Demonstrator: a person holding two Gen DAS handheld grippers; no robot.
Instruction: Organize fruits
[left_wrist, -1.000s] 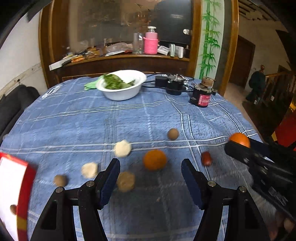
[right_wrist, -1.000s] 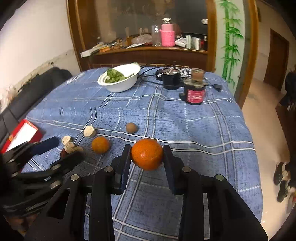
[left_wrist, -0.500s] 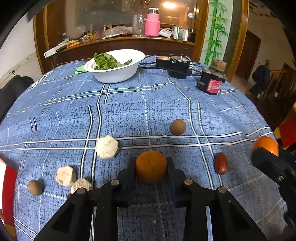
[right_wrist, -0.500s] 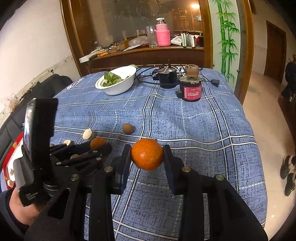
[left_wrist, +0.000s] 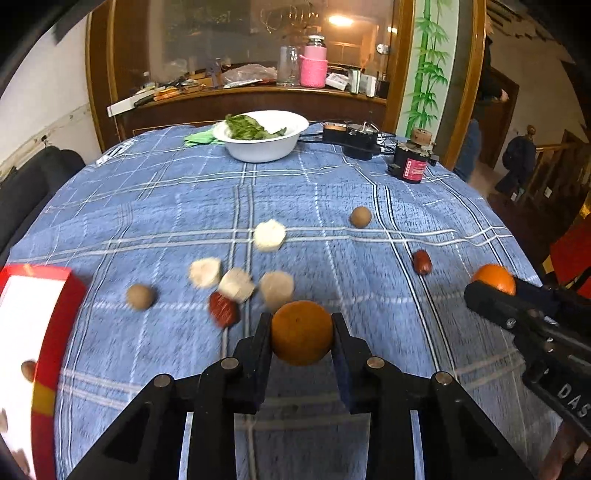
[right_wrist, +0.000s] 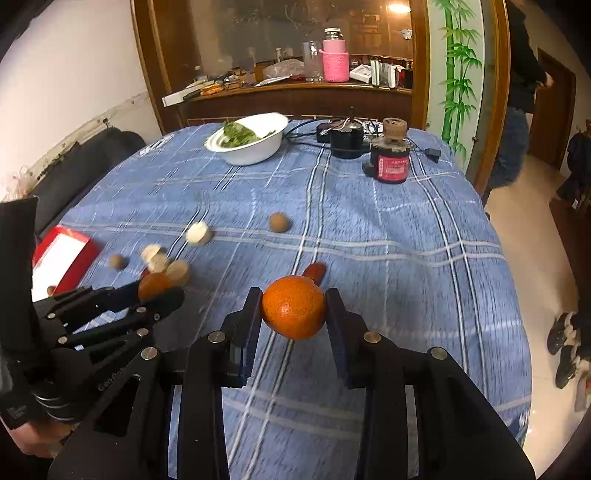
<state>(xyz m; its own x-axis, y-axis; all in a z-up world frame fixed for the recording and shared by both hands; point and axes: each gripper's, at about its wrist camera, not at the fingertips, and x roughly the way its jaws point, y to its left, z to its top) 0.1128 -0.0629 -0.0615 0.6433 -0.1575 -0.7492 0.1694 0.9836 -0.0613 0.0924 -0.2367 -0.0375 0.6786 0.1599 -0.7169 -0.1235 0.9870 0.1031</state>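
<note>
Fruit now sits in both grippers. A second ago the left gripper (left_wrist: 301, 332) stood wide open over a dull orange round fruit (left_wrist: 301, 332) on the blue plaid tabletop (left_wrist: 332, 192); now its pads are clamped on that fruit at either side, and the fruit looks lifted just clear of the cloth, though the blur makes that hard to confirm. The right gripper (right_wrist: 294, 308) holds a brighter orange mandarin (right_wrist: 294, 308) just as it did a second ago, pinched between the pads at its widest part. As I judge it, both pick-ups are done and what remains is carrying the two fruits to wherever they are being gathered.

In the left wrist view, just beyond the held fruit at about eleven o'clock, lie a dark red date (left_wrist: 222, 310) and three pale cream cut chunks (left_wrist: 236, 284) close together. A small brown round longan (left_wrist: 139, 296) sits further out at ten o'clock, and the red-edged white box (left_wrist: 40, 295) fills the frame edge at nine. At two o'clock lies a second red date (left_wrist: 422, 261), with the right gripper and its mandarin beyond at three. Farther off, a fourth pale chunk (left_wrist: 269, 235) lies at twelve and another brown longan (left_wrist: 360, 216) at one. At the far edge stand a white bowl of green leaves (left_wrist: 264, 146) and a red-labelled black cylinder (left_wrist: 412, 166).
</note>
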